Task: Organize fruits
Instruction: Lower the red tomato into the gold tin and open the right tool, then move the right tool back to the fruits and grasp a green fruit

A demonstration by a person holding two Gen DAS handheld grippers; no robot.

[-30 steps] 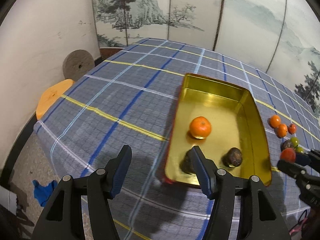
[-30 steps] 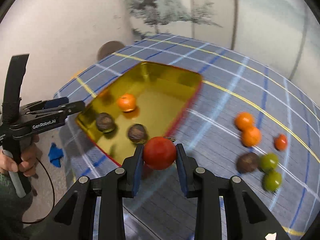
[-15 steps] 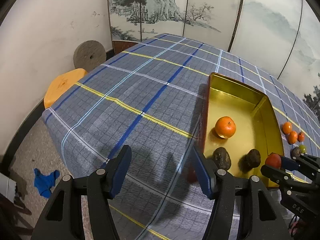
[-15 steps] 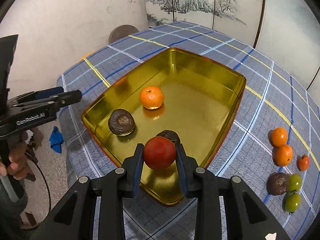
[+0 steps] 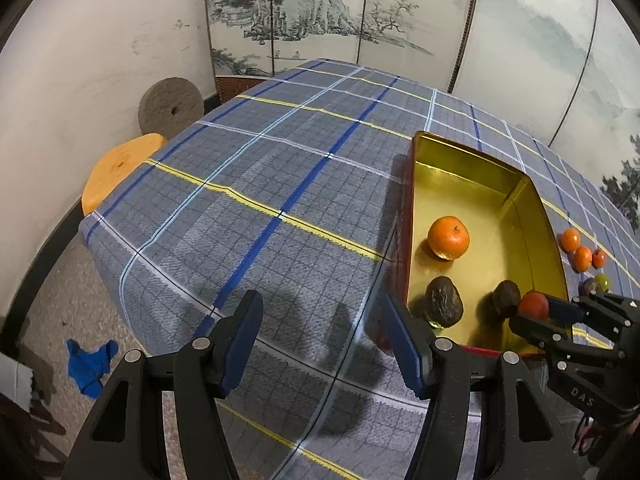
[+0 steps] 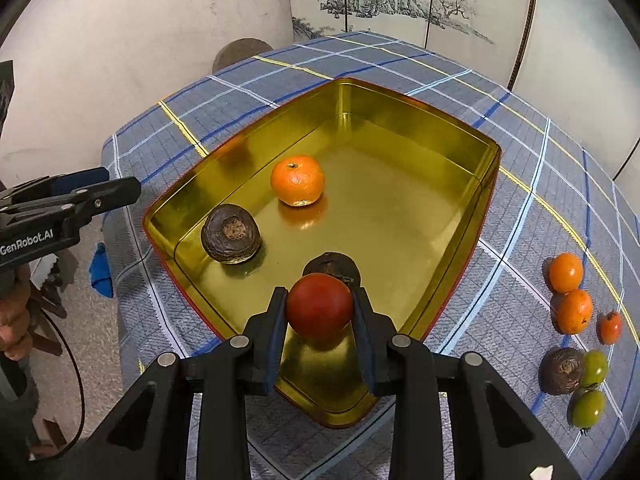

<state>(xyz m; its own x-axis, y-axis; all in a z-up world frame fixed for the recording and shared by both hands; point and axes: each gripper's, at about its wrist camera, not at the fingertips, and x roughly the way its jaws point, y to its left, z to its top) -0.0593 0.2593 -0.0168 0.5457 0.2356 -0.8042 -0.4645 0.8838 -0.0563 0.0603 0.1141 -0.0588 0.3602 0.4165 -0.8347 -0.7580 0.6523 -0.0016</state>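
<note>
Red fruit held over the gold tray, ready to be set down

The right gripper [image 6: 320, 312] is clamped on the red fruit [image 6: 319, 305] above the gold tray's [image 6: 486, 184] near end, just by a dark fruit [image 6: 332, 267], probably to join the orange [image 6: 297, 179] already inside; the left gripper [image 5: 320, 344] hangs apart and empty over the checked cloth [image 5: 260, 220], clear of the drop

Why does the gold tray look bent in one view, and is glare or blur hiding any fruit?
Right wrist: fisheye bows the gold tray into a shield shape; its floor mirrors the tangerine, nothing washed out; all sharp. Left wrist: sharp too; gripper shadows fall on the tablecloth, not the fruit.
</note>
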